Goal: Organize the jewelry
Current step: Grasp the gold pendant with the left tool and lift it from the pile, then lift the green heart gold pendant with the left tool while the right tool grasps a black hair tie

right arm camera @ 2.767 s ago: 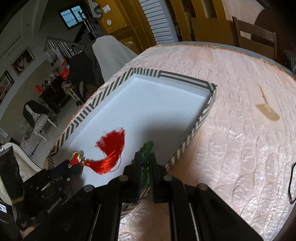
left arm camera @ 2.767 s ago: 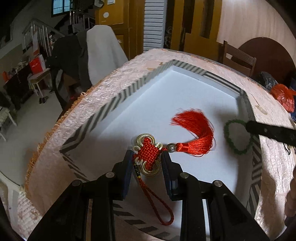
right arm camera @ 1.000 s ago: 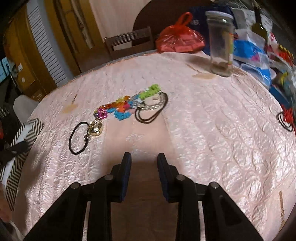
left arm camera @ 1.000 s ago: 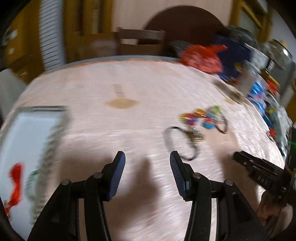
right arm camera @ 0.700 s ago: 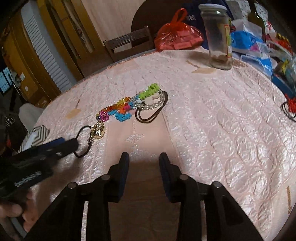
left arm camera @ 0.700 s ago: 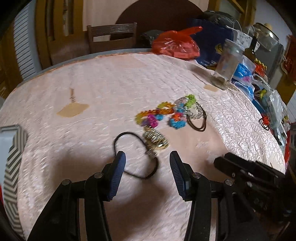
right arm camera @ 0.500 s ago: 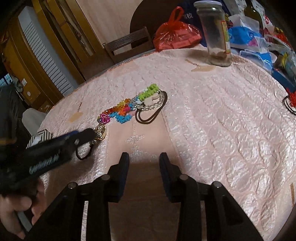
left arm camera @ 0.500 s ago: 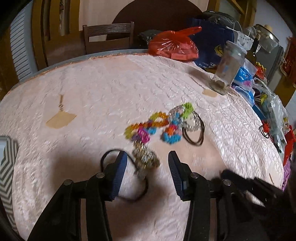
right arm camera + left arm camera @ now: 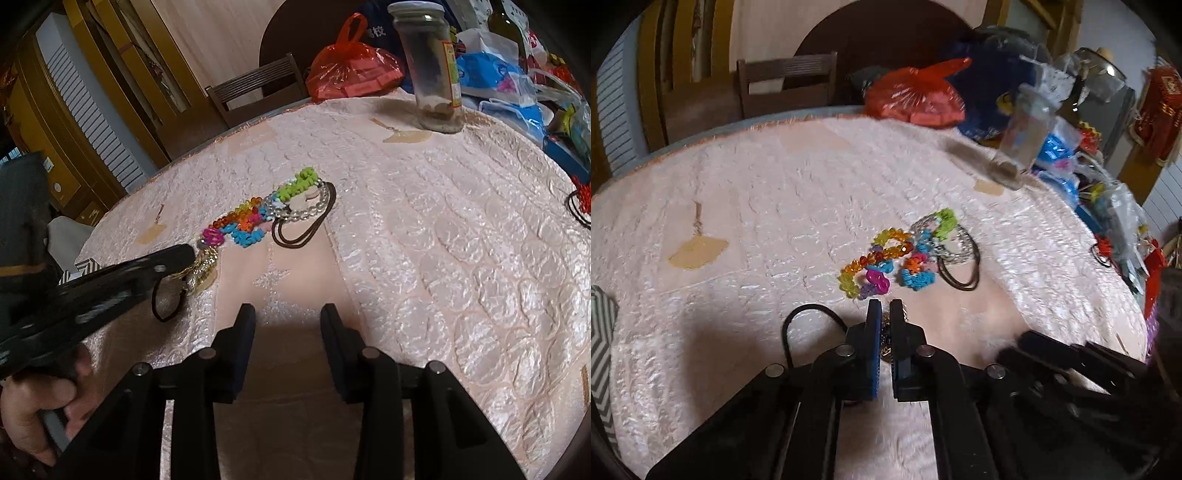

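Gold pendant (image 9: 202,271) on black cord (image 9: 798,325), lying on pink tablecloth (image 9: 757,206) near bead pile (image 9: 886,258); pinched by left gripper (image 9: 885,310). Right gripper (image 9: 287,314) spread, empty. Probably light; cord limp, likely to dangle; best gripped at rigid pendant.

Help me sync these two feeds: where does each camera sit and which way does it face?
Left wrist: on the left gripper, facing forward over the pink tablecloth; jaws closed on the gold pendant.
Right wrist: on the right gripper, jaws open, facing the glass jar.
Shared: colorful bead bracelets, gold pendant.
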Tool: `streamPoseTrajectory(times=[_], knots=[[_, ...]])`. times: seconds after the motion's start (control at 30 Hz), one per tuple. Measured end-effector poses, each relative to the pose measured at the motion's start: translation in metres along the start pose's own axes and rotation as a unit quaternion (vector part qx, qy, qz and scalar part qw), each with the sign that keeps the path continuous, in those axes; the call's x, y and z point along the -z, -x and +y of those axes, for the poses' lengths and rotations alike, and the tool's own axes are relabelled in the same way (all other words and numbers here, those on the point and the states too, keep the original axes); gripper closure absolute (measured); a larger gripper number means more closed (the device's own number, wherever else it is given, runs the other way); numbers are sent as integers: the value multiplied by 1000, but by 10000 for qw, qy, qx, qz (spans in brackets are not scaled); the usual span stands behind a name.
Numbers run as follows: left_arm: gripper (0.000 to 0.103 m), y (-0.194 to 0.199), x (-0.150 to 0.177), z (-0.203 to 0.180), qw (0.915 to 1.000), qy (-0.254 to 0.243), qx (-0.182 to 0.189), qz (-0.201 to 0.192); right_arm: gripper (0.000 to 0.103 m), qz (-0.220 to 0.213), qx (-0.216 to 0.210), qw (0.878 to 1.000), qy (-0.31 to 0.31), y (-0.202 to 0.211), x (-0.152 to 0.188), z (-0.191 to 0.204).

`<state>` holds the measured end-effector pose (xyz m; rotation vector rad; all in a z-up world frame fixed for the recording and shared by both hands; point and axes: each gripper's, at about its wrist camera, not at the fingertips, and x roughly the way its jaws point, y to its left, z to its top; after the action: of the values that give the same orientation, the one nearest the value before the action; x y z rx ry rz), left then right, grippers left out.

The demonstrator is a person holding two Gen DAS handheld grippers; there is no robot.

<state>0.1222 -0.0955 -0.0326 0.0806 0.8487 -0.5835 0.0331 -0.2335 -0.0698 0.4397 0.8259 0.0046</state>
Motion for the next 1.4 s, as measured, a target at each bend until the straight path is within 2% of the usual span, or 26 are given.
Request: streamPoseTrajectory(times=[0.13,0.3,0.4,0.53,0.63,0.73,0.8,0.9,0.93,1.07,1.1,1.13,1.23,1.4], knots=[[79,18,8,3,9999,5,123,-86,65,-3,-20,10000,-19,0,-1,0],[79,46,22,16,9985,336,371,-204,64,-1,-8,10000,-11,-1,-1,0],[81,67,34,22,9979,426,400,-296,64,2,5,10000,1,-1,-1,-1],[81,91,50,34,9973,551,282,-394,62,28,106,9998,179,-3,-2,7],[81,89,63,48,9976,636,51,-280,62,225,-366,9975,557,-17,-9,30],[81,85,73,57,9970,696,-269,-194,62,378,-582,9916,1087,-32,-16,58],[80,89,77,59,9968,737,-169,-259,62,328,-528,9879,1424,-38,-19,75],[67,89,82,59,9968,749,-148,-246,63,476,-534,9861,1497,-53,-24,87],[63,88,82,58,9969,740,-138,-215,64,557,-472,9853,1543,-58,-24,90],[62,85,80,49,9980,594,20,-211,73,549,-277,9795,1920,-65,-23,101],[60,83,78,46,9982,557,51,-199,85,563,-205,9777,2012,-65,-21,103],[60,81,77,45,9983,547,81,-176,92,547,-62,9757,2122,-65,-22,105],[60,70,74,35,9990,406,167,-25,93,493,97,9793,1961,-61,-26,90],[57,47,69,7,9995,-125,241,187,93,450,303,9922,1121,-38,-30,44]])
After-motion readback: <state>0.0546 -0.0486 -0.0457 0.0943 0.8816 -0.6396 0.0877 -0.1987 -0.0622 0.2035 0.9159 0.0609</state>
